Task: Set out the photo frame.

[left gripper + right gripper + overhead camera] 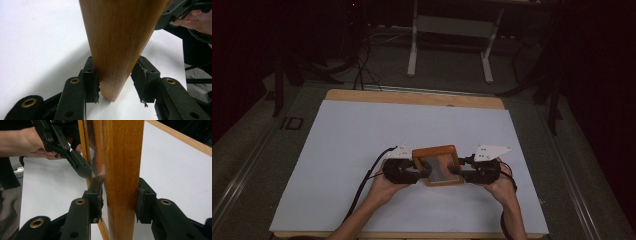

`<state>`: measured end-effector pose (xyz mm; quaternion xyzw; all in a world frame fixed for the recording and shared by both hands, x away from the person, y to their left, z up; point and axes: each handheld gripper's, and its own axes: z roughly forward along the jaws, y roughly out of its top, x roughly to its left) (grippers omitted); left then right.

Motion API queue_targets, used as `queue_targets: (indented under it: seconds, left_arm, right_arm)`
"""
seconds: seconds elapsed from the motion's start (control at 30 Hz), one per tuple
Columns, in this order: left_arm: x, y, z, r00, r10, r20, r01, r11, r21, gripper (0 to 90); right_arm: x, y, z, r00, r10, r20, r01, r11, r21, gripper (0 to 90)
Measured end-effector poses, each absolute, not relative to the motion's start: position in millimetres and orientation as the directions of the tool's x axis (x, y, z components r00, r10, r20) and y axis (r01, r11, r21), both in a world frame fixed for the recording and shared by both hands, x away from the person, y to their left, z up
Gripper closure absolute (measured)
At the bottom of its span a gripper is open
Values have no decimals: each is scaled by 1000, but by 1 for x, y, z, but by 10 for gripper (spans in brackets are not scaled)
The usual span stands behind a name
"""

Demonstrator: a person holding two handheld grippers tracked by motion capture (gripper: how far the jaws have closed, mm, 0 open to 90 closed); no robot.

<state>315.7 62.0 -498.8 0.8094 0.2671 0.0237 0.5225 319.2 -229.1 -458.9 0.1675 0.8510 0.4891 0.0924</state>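
Observation:
A wooden frame (437,150) with a grey reflective panel hangs just above the white sheet (362,135), held level between both grippers. My left gripper (424,173) grips its left side. In the left gripper view the wood (117,45) sits between the pads (91,82); one pad presses it and the other meets it only at its far end. My right gripper (457,172) is shut on the right side. In the right gripper view both pads (143,200) press the frame rail (122,170). The left gripper (80,167) shows beyond it there.
The white sheet covers a wooden tabletop (412,97) and lies bare on all sides of the frame. Past the table's far edge stand a white metal stand (452,30) and cables (362,70) on a dark floor. Both forearms come in from the near edge.

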Motion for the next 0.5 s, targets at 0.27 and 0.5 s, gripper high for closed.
queue_targets:
  seconds: [0.27,0.5]
  left_arm:
    - [313,73,-488,849,471,-240,408,-294,865,586]
    - [313,84,-481,840,488,-236,412,-293,863,587]
  right_arm:
    - [320,-223,-458,-923,382,41,214,422,881,623]
    - [323,-212,-461,-914,398,82,250,392,886,611]
